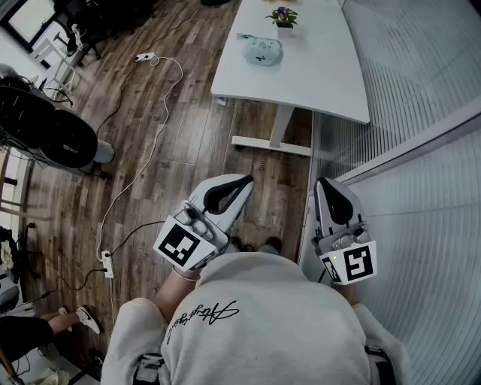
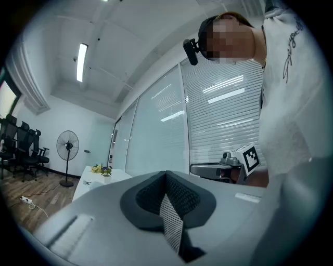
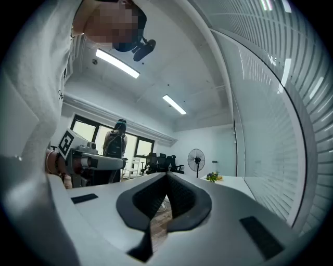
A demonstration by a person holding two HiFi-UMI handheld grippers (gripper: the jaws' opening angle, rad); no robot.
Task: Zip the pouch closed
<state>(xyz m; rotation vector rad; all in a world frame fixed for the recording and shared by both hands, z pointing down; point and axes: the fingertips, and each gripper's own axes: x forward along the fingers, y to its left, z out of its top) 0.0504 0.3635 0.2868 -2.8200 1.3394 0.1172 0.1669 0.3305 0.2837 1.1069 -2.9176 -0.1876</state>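
Underfoot, a dark wooden floor [image 1: 188, 143] fills most of the head view, bordered on the right by a slatted glass wall [image 1: 421, 113]. A white table [image 1: 316, 60] stands ahead on that floor, against the wall. Close below the camera is the person's grey sweatshirt [image 1: 263, 323], and both tools reach forward from it, held level over the floor and short of the table.

The left gripper [image 1: 246, 181] has its jaws pressed fully together with nothing between them; its own view shows the two dark pads meeting in one seam [image 2: 165, 174]. The right gripper [image 1: 324, 183] sits just beside the foot of the glass wall, and its jaws are likewise closed tight on nothing [image 3: 167, 174]. The two grippers are apart from each other, side by side.

A standing fan [image 2: 67, 144] is on the floor beyond the table. The pouch [image 1: 261, 50], pale blue-grey, lies flat on the tabletop towards its far end, well apart from both grippers; whether its zip is open cannot be made out. Just beyond it stands a small potted plant [image 1: 283, 16]. A white cable [image 1: 154, 128] trails across the floor from a power strip [image 1: 146, 56]
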